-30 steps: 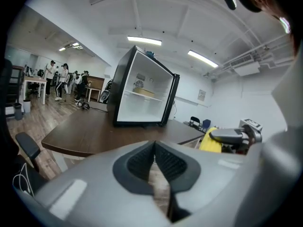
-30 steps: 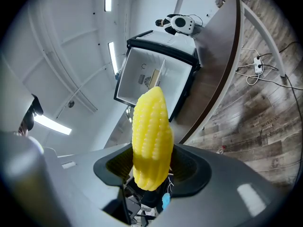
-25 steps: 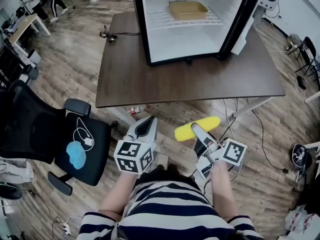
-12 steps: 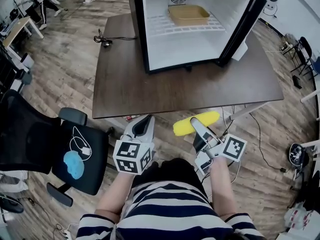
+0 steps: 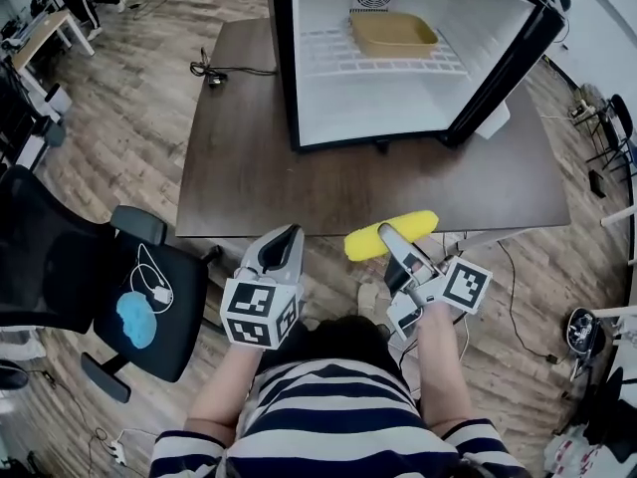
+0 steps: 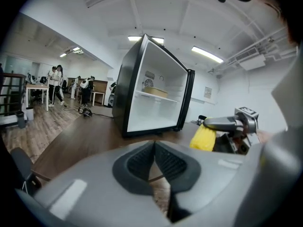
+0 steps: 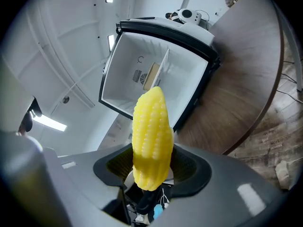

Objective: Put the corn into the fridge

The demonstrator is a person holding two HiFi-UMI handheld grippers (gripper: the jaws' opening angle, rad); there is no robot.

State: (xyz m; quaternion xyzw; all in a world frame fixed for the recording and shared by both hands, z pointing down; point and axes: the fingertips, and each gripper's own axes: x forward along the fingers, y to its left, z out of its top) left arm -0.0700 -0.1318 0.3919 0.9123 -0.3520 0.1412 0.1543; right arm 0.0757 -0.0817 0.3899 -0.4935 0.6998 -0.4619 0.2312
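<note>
The yellow corn cob (image 5: 391,235) lies crosswise in my right gripper (image 5: 385,235), which is shut on it just at the table's near edge. In the right gripper view the corn (image 7: 151,131) stands up between the pads of that gripper (image 7: 151,171), with the open fridge (image 7: 113,70) behind it. The black fridge (image 5: 282,68) stands open on the brown table (image 5: 259,167), white inside, with a tan tray (image 5: 391,33) on its wire shelf. My left gripper (image 5: 287,237) is beside the right one, shut and empty; in its own view the left gripper (image 6: 154,155) has its pads together.
The fridge door (image 5: 513,63) hangs open to the right. A black cable (image 5: 214,73) lies on the table's far left. A black office chair (image 5: 129,297) with a blue thing and a white cord on its seat stands at my left. People stand far off by desks (image 6: 54,79).
Both grippers have moved forward toward the table, the corn still held. The corn now sits at the table's near edge instead of over the floor.
</note>
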